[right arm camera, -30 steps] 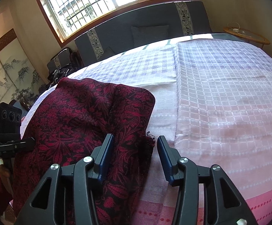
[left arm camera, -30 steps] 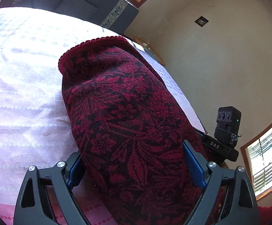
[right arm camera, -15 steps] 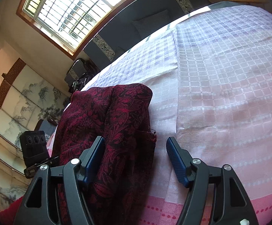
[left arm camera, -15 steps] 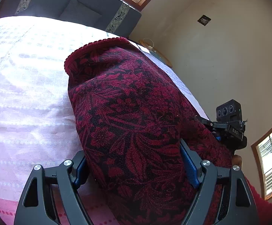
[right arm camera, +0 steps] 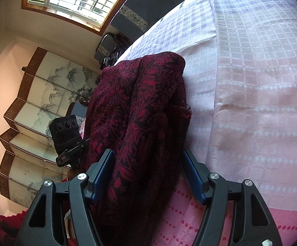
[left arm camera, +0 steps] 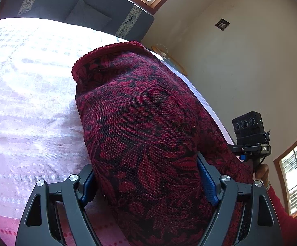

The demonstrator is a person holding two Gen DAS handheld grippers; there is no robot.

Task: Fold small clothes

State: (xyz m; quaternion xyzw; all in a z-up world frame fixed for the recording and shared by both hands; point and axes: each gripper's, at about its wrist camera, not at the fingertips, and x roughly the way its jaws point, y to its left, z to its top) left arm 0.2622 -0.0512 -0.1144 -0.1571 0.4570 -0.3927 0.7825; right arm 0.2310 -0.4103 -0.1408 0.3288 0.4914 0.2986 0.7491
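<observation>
In the left wrist view, a dark red floral-patterned garment (left arm camera: 140,127) is seen bunched in a long folded bundle on a bed covered by a pale lilac checked bedspread (left arm camera: 25,106). The left gripper (left arm camera: 148,182) is set around the near end of the bundle, its blue-padded fingers (left arm camera: 206,181) held wide apart with cloth filling the gap; whether the pads press the fabric cannot be told, though the wide stance appears suited to straddling the thick roll. The other gripper's camera block (left arm camera: 248,129) is visible at the far right, carried by a hand in a red sleeve. In the right wrist view, the same garment (right arm camera: 144,110) lies along the bed's left side over the bedspread (right arm camera: 261,82). The right gripper (right arm camera: 148,174) straddles its near edge, fingers (right arm camera: 102,171) parted, apparently positioned to gather that edge for the next fold.
</observation>
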